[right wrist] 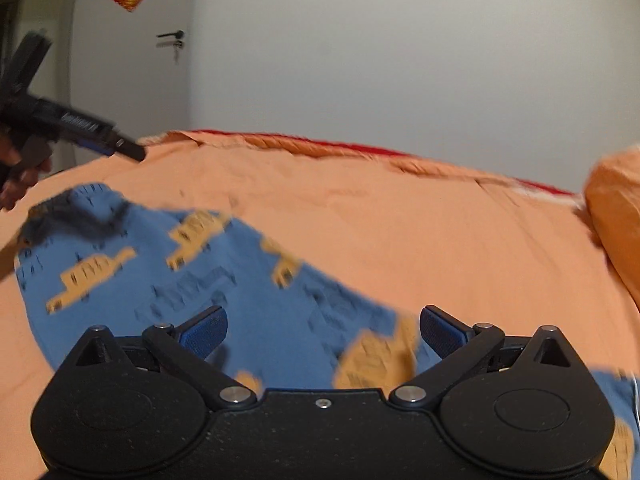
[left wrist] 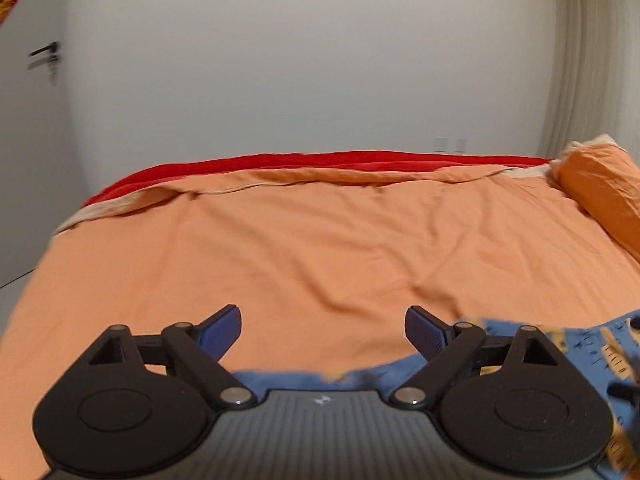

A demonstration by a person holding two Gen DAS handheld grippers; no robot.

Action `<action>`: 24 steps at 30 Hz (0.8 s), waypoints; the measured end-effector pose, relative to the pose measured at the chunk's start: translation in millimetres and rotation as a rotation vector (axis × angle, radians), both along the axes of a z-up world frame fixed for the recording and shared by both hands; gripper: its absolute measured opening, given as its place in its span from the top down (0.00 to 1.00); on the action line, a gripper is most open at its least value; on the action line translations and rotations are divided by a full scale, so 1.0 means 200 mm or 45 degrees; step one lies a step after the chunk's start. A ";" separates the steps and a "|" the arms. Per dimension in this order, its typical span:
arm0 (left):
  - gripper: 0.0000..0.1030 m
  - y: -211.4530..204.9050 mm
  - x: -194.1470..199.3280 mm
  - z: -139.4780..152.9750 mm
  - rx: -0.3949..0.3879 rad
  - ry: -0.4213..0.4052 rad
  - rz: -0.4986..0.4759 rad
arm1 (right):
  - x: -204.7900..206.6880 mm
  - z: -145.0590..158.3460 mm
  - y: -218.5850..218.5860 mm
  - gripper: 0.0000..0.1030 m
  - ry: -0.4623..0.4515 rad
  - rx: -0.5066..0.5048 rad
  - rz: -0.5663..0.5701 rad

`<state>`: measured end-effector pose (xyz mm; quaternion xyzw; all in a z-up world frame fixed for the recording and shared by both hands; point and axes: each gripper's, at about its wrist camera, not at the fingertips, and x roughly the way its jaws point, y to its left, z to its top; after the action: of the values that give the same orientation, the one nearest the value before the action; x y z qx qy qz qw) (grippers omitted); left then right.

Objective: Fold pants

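Observation:
Blue pants (right wrist: 168,280) with an orange pattern lie spread on the orange bed sheet (right wrist: 400,220). My right gripper (right wrist: 323,330) is open and empty, just above the pants. My left gripper (left wrist: 323,330) is open and empty, over the near edge of the pants (left wrist: 580,344), which show at the lower right and under its base. The left gripper's body (right wrist: 80,124) also shows at the far left in the right wrist view, held above the pants' dark waistband end (right wrist: 68,216).
An orange pillow (left wrist: 600,192) lies at the bed's right side. A red blanket edge (left wrist: 320,160) runs along the far side. A white wall and a door with a handle (right wrist: 172,40) stand behind.

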<state>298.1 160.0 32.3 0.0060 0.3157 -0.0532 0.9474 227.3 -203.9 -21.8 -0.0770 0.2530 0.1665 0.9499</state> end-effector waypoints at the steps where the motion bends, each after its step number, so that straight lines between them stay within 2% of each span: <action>1: 0.09 0.06 -0.02 -0.01 -0.009 0.003 0.061 | 0.05 0.02 0.05 0.01 -0.009 -0.015 0.026; 4: 0.06 0.24 -0.11 -0.10 -0.058 0.079 0.212 | 0.22 0.04 0.18 0.01 0.023 -0.024 0.082; 6: 0.07 0.32 -0.14 -0.18 -0.092 0.150 0.304 | 0.33 0.00 0.24 0.01 0.072 -0.011 0.108; 7: 0.08 0.35 -0.14 -0.21 -0.097 0.173 0.340 | 0.39 -0.05 0.28 0.01 0.122 -0.058 0.092; 8: 0.10 0.36 -0.14 -0.24 -0.056 0.207 0.373 | 0.43 -0.10 0.30 0.01 0.161 -0.134 0.054; 9: 0.08 0.36 -0.13 -0.27 -0.001 0.242 0.391 | 0.45 -0.13 0.29 0.01 0.173 -0.143 0.030; 10: 0.06 0.36 -0.13 -0.28 0.026 0.235 0.391 | 0.46 -0.12 0.26 0.01 0.179 -0.084 0.015; 11: 0.04 0.36 -0.13 -0.28 0.049 0.216 0.403 | 0.44 -0.10 0.25 0.01 0.165 -0.079 -0.036; 13: 0.04 0.31 -0.14 -0.24 0.105 0.193 0.426 | 0.37 -0.04 0.24 0.01 0.079 -0.134 -0.101; 14: 0.06 0.28 -0.18 -0.21 0.133 0.145 0.440 | 0.32 -0.02 0.23 0.01 0.059 -0.132 -0.089; 15: 0.05 0.23 -0.21 -0.17 0.139 0.061 0.434 | 0.26 0.00 0.23 0.01 0.046 -0.105 -0.064; 17: 0.01 0.12 -0.24 -0.10 0.069 -0.099 0.290 | 0.15 0.02 0.22 0.01 0.022 -0.062 -0.037; 18: 0.00 0.05 -0.22 -0.08 0.036 -0.125 0.199 | 0.09 0.02 0.23 0.01 0.019 -0.065 -0.030; 20: 0.00 -0.10 -0.14 -0.10 0.049 -0.071 0.048 | 0.00 0.00 0.26 0.01 0.007 -0.091 -0.007; 21: 0.02 -0.18 -0.07 -0.13 0.124 -0.016 -0.014 | -0.04 -0.01 0.28 0.01 -0.002 -0.113 0.007; 22: 0.06 -0.26 -0.01 -0.17 0.243 0.036 -0.051 | -0.07 -0.02 0.29 0.01 -0.001 -0.145 0.018; 23: 0.10 -0.32 0.05 -0.22 0.369 0.071 -0.047 | -0.11 -0.03 0.29 0.01 0.002 -0.190 0.025; 24: 0.07 -0.34 0.09 -0.26 0.454 0.080 -0.026 | -0.13 -0.04 0.28 0.01 0.003 -0.240 0.027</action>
<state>315.3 92.1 -19.2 0.1756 0.3497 -0.0062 0.9203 201.5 -148.1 -29.7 -0.1684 0.2678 0.1521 0.9364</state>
